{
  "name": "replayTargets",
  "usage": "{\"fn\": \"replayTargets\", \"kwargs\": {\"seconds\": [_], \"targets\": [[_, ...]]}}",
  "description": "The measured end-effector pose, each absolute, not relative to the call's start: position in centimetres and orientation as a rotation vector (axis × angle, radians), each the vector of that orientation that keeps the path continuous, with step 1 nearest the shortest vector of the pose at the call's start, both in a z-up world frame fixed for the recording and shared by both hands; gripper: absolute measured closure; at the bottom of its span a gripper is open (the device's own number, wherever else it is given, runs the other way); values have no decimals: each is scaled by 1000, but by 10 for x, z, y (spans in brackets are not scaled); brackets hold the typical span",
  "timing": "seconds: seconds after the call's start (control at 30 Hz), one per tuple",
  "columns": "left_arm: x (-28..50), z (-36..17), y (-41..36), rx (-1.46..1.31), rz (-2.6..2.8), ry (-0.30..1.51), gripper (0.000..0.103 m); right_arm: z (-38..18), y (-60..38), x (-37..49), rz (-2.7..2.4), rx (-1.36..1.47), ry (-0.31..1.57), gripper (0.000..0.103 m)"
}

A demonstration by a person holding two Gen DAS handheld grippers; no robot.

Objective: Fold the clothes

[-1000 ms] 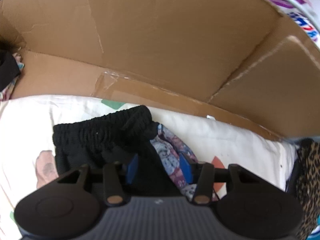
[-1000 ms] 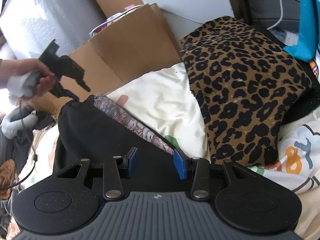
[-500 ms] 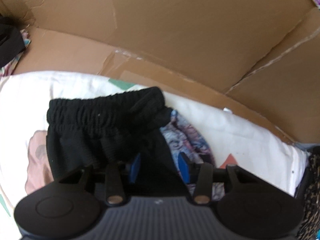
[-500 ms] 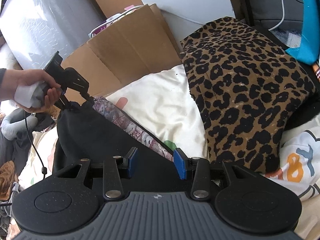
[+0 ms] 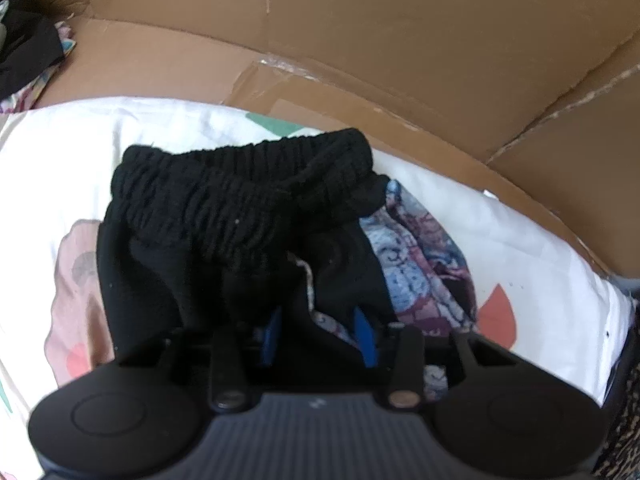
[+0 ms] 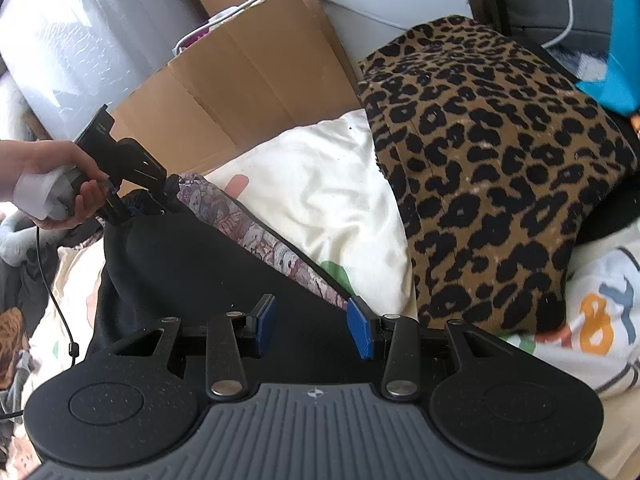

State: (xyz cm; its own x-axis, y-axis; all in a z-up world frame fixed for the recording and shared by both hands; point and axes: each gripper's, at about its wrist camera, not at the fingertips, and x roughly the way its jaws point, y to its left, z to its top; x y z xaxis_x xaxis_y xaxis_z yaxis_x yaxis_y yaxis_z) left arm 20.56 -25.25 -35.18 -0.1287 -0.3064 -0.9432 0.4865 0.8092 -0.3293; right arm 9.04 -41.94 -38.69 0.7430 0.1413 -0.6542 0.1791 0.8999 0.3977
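In the left wrist view, the left gripper (image 5: 318,334) points down into a pair of black shorts (image 5: 240,216). Its blue pads (image 5: 365,336) are closing, and black cloth sits between them (if they press it yet, I cannot tell). The stretchy, bunched waistband (image 5: 256,184) lies just past the pads. Under the shorts, on the right, a bit of purple and blue patterned cloth (image 5: 424,256) sticks out. Both lie on a white bed sheet (image 5: 168,128) with pink, green and red shapes on it. Behind the sheet stands a big brown cardboard box (image 5: 360,40).

In the right wrist view, the right gripper (image 6: 312,322) is low over the near end of the black shorts (image 6: 192,264). Its two blue pads (image 6: 360,334) stand apart with black cloth under the gap, and they do not squeeze it. Farther off, on the left, a hand (image 6: 56,184) holds the left gripper (image 6: 136,196) at the far end of the shorts, where the cloth is bunched up. The patterned cloth (image 6: 256,236) runs along the right edge of the shorts. Next comes the white sheet (image 6: 320,192), and to the right a leopard print cloth (image 6: 492,160) is piled on it. The cardboard box (image 6: 240,80) stands at the back
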Motion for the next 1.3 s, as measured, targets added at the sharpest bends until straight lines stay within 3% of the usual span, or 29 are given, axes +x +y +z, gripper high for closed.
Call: {"fn": "replayTargets", "kwargs": {"seconds": [0.13,0.2,0.9,0.93,1.13,1.3], "targets": [[210,-350,-244,122,-676,1565,93,-390,-422,100,3,418,755,57],[214,-345,-239,103,-681,1569,96,-394,-423,104,19,410,767,57],[236,-266,-251,-69,-835,1468,102,-403,-422,114,70,314,797,59],[237,-265,-252,-78,-841,1462,102,-404,-422,116,72,309,802,61],[238,-265,-260,-107,-879,1420,103,-409,-419,115,82,265,842,97],[234,-280,-265,-90,-857,1476,101,-407,-418,111,73,254,842,100]]}}
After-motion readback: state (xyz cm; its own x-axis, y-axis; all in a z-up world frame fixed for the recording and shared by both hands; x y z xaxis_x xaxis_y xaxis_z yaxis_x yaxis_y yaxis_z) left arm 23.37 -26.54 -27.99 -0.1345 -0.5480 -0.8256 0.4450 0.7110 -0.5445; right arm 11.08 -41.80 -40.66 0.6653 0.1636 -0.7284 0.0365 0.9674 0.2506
